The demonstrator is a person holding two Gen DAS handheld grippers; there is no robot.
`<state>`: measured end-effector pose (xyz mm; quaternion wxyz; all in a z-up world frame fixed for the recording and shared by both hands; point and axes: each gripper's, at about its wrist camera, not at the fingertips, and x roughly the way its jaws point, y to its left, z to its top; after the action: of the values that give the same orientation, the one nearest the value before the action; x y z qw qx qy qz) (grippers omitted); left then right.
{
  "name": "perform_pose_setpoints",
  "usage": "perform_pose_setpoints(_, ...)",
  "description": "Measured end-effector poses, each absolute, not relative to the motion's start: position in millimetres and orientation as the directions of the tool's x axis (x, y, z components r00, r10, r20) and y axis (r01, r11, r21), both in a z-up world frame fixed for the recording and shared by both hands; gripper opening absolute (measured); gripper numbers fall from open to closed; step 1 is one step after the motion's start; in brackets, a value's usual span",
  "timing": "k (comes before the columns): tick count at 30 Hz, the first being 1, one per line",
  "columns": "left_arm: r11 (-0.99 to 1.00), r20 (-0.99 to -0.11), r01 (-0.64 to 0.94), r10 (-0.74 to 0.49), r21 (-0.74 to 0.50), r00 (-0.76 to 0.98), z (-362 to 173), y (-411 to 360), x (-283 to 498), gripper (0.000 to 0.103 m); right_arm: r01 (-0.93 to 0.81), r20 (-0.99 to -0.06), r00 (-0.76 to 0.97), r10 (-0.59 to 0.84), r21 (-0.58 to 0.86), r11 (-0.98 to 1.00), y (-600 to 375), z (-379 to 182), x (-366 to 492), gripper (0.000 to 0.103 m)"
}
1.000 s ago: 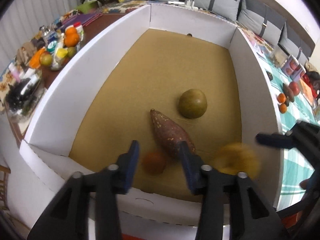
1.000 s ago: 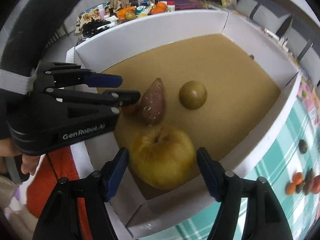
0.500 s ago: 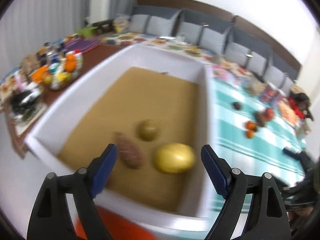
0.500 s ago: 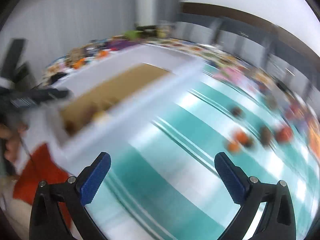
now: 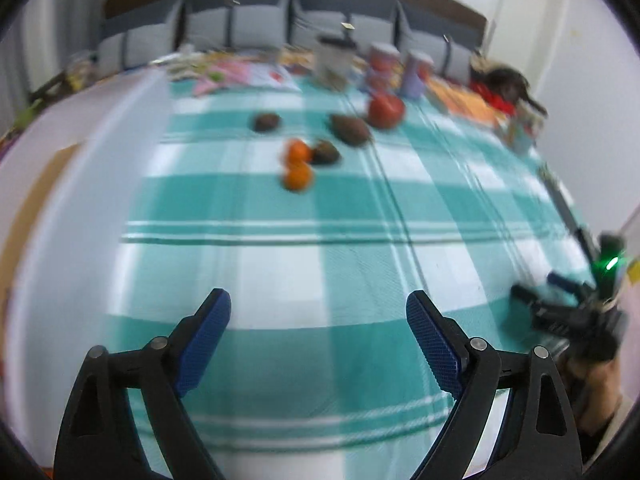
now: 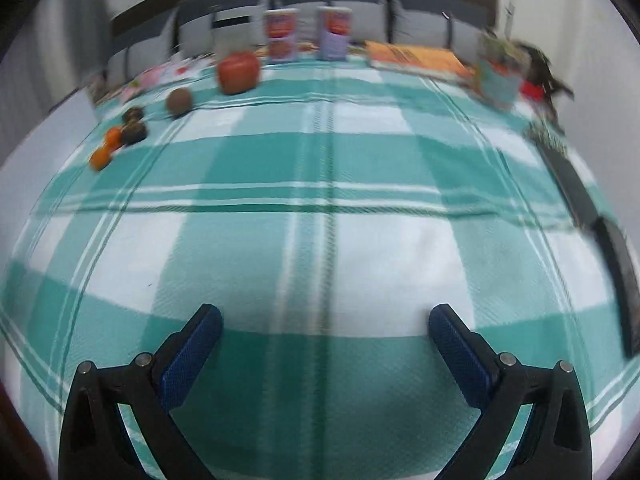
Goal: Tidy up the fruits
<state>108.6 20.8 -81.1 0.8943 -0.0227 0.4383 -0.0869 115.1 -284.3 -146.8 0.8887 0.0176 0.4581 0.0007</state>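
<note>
Both views are motion-blurred. My left gripper is open and empty above the teal checked cloth. Far ahead of it lie two small oranges, a dark fruit, a brown sweet potato, a dark round fruit and a red apple. The white box wall is at the left. My right gripper is open and empty over the cloth. The oranges, dark fruits, a brown fruit and the red apple lie far left of it.
Cartons and cups stand at the cloth's far edge, with an orange book and grey sofa cushions behind. A dark strip lies along the right edge. The right gripper shows in the left wrist view at the right.
Both grippers have swung right, away from the box and over the cloth. The yellow fruit that was between the right gripper's fingers stayed in the box. Both sets of jaws now stand wider.
</note>
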Motion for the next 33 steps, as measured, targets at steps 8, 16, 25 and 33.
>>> perform_pose_setpoints(8, 0.988, -0.813, 0.15, -0.125, -0.047, 0.568, -131.7, -23.3, 138.0, 0.091, 0.013, -0.814, 0.58, -0.007, 0.001, 1.0, -274.4, -147.4, 116.4, 0.103)
perform_pose_setpoints(16, 0.989, -0.797, 0.146, -0.098, -0.012, 0.596, -138.0, -27.4, 135.0, 0.097, 0.013, -0.814, 0.581, -0.005, 0.003, 1.0, -274.9, -147.7, 117.5, 0.103)
perform_pose_setpoints(25, 0.989, -0.798, 0.147, -0.093, -0.006, 0.596, -138.7, -29.4, 135.5, 0.097, 0.013, -0.814, 0.58, -0.005, 0.003, 1.0, -275.1, -147.3, 117.2, 0.103)
perform_pose_setpoints(33, 0.989, -0.798, 0.147, -0.093, -0.006, 0.596, -138.7, -29.2, 135.1, 0.097, 0.012, -0.814, 0.58, -0.005, 0.003, 1.0, -275.2, -147.3, 117.3, 0.103)
